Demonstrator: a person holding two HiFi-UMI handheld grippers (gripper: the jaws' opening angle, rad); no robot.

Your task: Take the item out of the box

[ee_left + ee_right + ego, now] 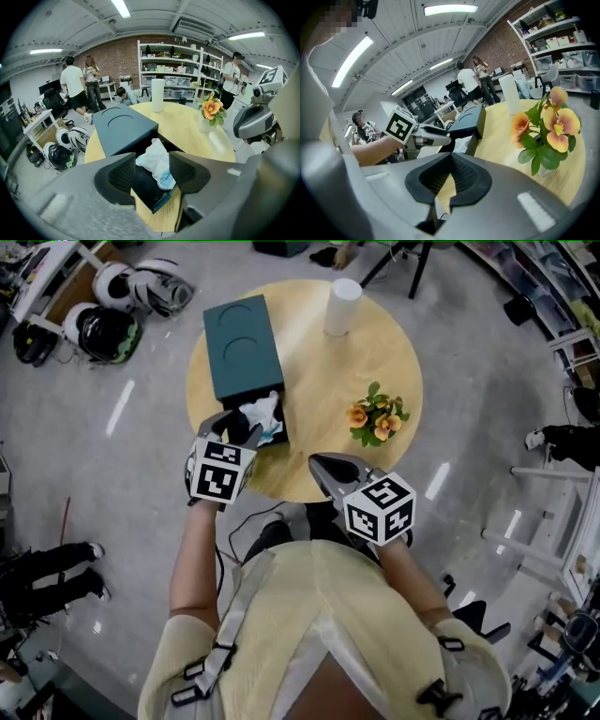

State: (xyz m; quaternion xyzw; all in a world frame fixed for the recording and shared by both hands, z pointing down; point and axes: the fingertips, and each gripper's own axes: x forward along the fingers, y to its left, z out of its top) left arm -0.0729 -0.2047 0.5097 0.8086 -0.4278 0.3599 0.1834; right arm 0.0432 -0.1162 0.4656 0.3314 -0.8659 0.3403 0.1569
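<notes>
The white crumpled thing (262, 415) sits in the open end of the dark green box (242, 348), and a bit of blue shows on it. The left gripper (239, 427) is right at it with its two jaws apart, one on each side. I cannot tell if they touch it. The box lies on the round wooden table (319, 381). The right gripper (323, 468) is closed with nothing in it, near the little pot of orange flowers (377, 415). A white tube (342, 306) stands at the far edge.

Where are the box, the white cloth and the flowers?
box (242, 343): head view, middle of its lid.
white cloth (152, 161): left gripper view, its crumpled middle.
flowers (379, 427): head view, an orange bloom.
</notes>
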